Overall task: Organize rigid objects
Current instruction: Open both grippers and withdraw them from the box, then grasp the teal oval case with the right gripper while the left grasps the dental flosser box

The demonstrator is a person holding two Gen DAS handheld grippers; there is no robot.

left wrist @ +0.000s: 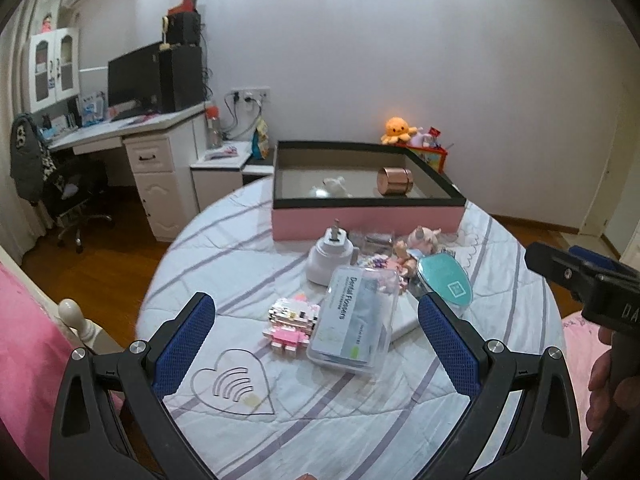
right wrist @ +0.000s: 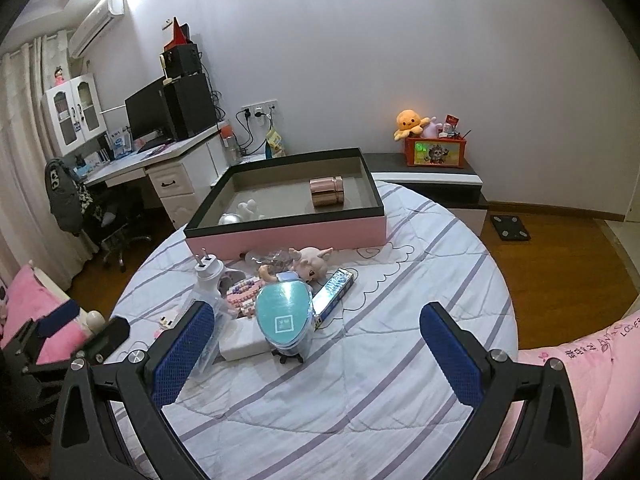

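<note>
A pink tray box with a black rim stands at the far side of the round quilted table and holds a copper tin and a white figure. In front of it lies a cluster: a white plug adapter, a clear dental flossers case, a pink block figure, a teal-lidded oval container and a doll. My left gripper hangs open just before the flossers case, holding nothing. My right gripper is open and empty, near the teal container.
A blue carton, a pink keypad-like item and a flat white box lie in the same pile. A clear heart-shaped piece rests near the left fingers. Pink bedding borders the table; a desk stands beyond.
</note>
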